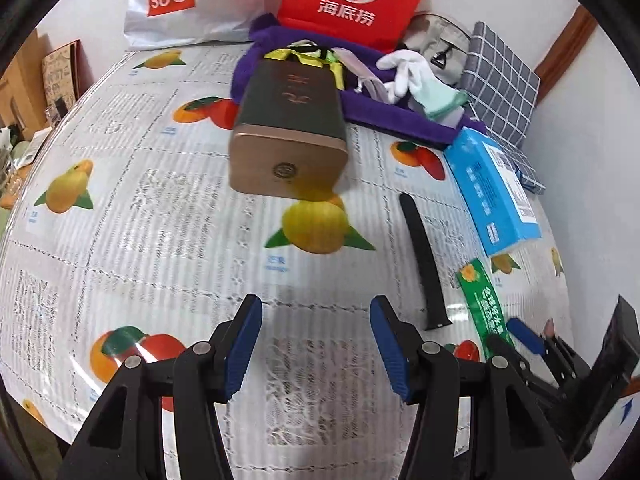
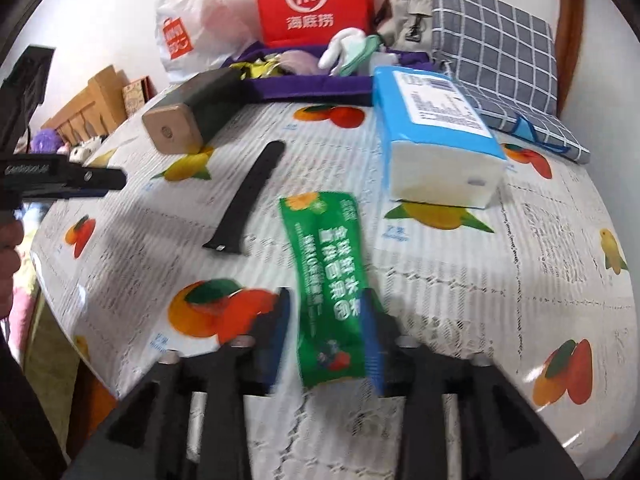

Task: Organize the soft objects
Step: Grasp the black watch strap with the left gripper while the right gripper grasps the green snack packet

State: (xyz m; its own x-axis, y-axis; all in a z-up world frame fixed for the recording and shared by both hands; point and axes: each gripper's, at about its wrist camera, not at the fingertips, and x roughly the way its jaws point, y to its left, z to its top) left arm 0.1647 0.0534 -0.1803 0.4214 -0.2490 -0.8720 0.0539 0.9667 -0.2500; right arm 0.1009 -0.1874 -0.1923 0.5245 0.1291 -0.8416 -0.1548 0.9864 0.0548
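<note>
My left gripper point(image 1: 316, 334) hovers with jaws spread wide and empty, while my right gripper point(image 2: 326, 340) (blurred) straddles something, grip unclear.

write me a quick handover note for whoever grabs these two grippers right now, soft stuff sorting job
Left gripper: open, empty, hovering over the tablecloth.
Right gripper: fingers either side of the green packet; view is blurred, so grip unconfirmed.
Purple tray at the back already holds the white glove and other soft bits.
Still loose on the table: green packet, black strap, blue tissue pack, and the box leaning on the tray's edge.
Left to do: probably secure the packet and move it, then sort the rest.
</note>
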